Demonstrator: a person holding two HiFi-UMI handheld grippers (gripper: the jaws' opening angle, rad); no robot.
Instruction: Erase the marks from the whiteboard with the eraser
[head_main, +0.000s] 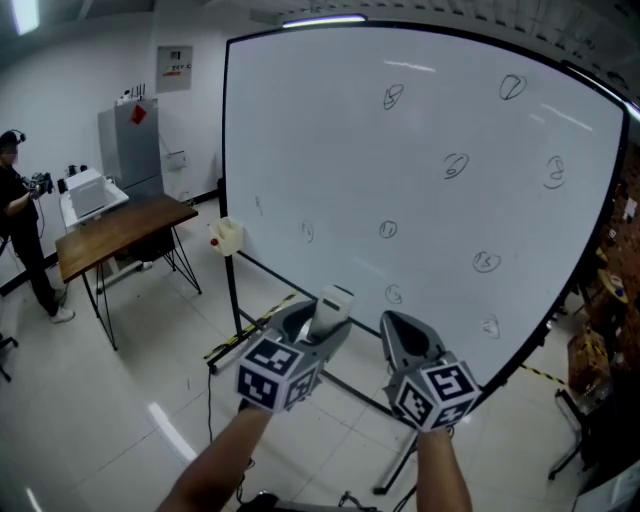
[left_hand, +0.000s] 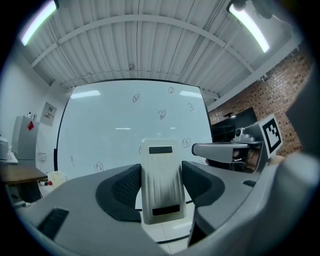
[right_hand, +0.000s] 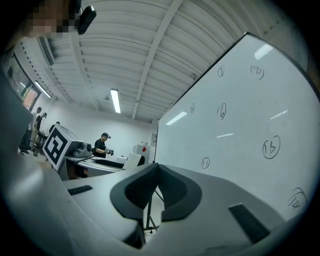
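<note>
A large whiteboard (head_main: 330, 140) on a stand fills the head view, with several small circled marks such as one at the middle (head_main: 388, 230) and one upper right (head_main: 512, 87). My left gripper (head_main: 322, 322) is shut on a white eraser (head_main: 330, 307), held upright a short way in front of the board's lower edge. In the left gripper view the eraser (left_hand: 161, 182) stands between the dark pads (left_hand: 125, 187). My right gripper (head_main: 405, 335) hangs beside it, shut with nothing held; its pads (right_hand: 142, 187) meet in the right gripper view, with the whiteboard (right_hand: 240, 125) to the right.
A wooden table (head_main: 120, 230) on thin black legs stands at the left, with a white box (head_main: 88, 192) behind it. A person in black (head_main: 20, 220) stands at the far left. A grey cabinet (head_main: 130, 145) is by the wall. Cluttered shelves (head_main: 615, 300) sit at the right.
</note>
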